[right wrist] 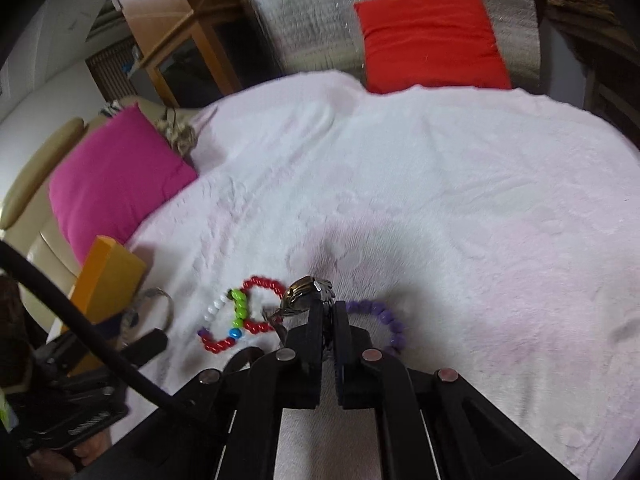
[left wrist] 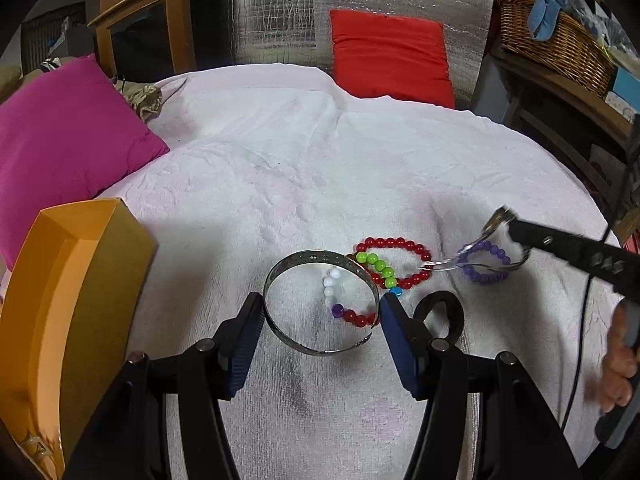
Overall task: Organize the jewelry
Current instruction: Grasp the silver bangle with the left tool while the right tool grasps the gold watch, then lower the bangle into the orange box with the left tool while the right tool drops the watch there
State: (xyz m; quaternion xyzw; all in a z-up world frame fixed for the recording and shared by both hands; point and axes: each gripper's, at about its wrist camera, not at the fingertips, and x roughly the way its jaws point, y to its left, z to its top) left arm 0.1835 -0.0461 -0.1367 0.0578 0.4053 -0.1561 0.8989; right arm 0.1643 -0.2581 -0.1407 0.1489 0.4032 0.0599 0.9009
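My left gripper (left wrist: 322, 310) holds a silver cuff bangle (left wrist: 320, 304) between its blue pads, just above the white towel. Behind it lie a red bead bracelet (left wrist: 394, 262) and a multicolour bead bracelet (left wrist: 370, 276) with green, white, purple and red beads. A dark ring-shaped bangle (left wrist: 442, 314) lies to the right. My right gripper (right wrist: 326, 304) is shut on a metal wristwatch (right wrist: 306, 294), lifted over a purple bead bracelet (right wrist: 384, 318). It shows in the left wrist view (left wrist: 510, 226) at the right, with the watch band (left wrist: 452, 264) hanging.
An orange open box (left wrist: 72, 300) stands at the left edge of the towel (left wrist: 320, 168). A pink cushion (left wrist: 68, 136) lies behind it, a red cushion (left wrist: 390, 56) at the far side. A wicker basket (left wrist: 556, 44) sits on a shelf at the far right.
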